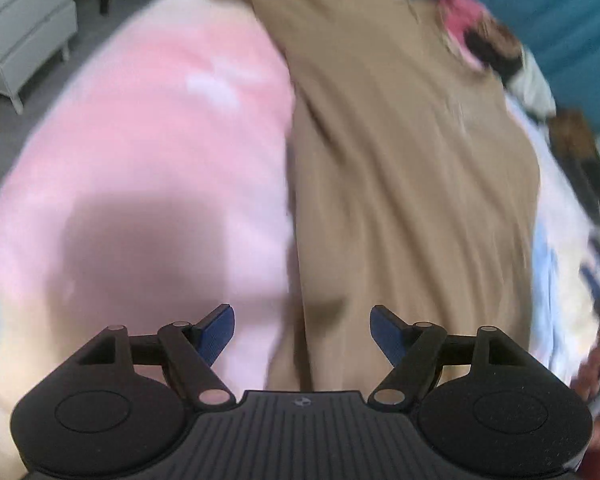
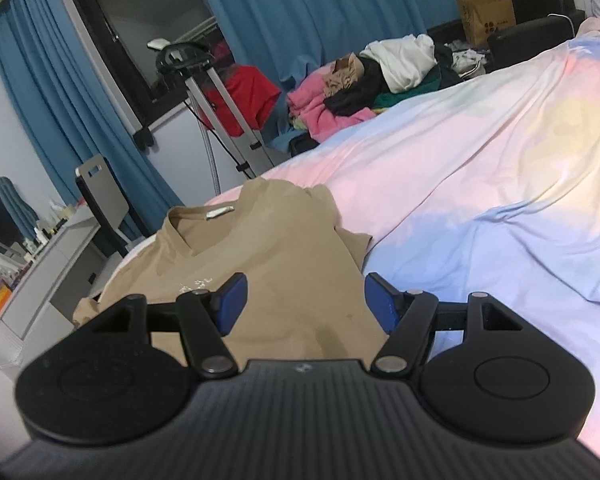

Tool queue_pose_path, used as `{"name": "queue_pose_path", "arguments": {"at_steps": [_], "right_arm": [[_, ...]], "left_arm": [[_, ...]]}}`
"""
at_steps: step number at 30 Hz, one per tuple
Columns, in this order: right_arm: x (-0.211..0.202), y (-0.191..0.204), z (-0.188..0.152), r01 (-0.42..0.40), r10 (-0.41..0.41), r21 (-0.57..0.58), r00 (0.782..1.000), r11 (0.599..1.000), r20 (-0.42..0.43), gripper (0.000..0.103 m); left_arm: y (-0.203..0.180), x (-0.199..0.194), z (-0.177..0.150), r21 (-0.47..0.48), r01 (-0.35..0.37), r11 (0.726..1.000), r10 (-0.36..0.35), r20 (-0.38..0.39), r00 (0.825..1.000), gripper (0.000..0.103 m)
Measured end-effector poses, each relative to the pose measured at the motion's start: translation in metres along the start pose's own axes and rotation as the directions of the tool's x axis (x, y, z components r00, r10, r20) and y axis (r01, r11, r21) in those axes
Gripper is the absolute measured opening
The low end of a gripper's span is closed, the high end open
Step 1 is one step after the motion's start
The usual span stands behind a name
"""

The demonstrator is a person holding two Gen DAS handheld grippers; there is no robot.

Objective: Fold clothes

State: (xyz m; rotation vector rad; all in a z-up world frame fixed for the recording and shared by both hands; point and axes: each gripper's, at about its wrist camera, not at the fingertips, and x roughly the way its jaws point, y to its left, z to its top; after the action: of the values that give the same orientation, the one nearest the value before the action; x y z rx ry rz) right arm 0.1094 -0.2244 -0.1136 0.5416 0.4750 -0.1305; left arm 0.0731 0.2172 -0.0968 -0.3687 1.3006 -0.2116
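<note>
A tan T-shirt lies spread on the bed; the left wrist view is blurred by motion. My left gripper is open and empty, just above the shirt's near left edge. In the right wrist view the same tan T-shirt lies front up, its collar and white neck label toward the bed's far edge. My right gripper is open and empty, low over the shirt's near part by its right edge.
The bed has a pastel pink, blue and yellow sheet. A pile of mixed clothes lies at its far end. A garment steamer stand, a desk with a chair and blue curtains stand beyond. White drawers stand beside the bed.
</note>
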Motion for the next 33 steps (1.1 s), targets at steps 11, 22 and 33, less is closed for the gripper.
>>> {"name": "queue_pose_path", "arguments": {"at_steps": [11,22,33], "right_arm": [[-0.032,-0.019,0.005,0.038,-0.04,0.051,0.998,0.998,0.038,0.068],[-0.027,-0.026,0.008,-0.004,0.003,0.081,1.0,0.997,0.007,0.068],[-0.032,-0.024,0.01,-0.049,0.048,0.082,0.999,0.995,0.014,0.068]], "left_arm": [[0.004,-0.012,-0.032,0.114,-0.019,0.993,0.024,-0.047,0.999,0.006],[0.021,-0.033,-0.031,0.163,-0.196,0.967,0.202,-0.022,0.979,0.023],[-0.058,-0.091,-0.039,0.225,-0.369,0.902,0.239,0.451,0.86,0.086]]}}
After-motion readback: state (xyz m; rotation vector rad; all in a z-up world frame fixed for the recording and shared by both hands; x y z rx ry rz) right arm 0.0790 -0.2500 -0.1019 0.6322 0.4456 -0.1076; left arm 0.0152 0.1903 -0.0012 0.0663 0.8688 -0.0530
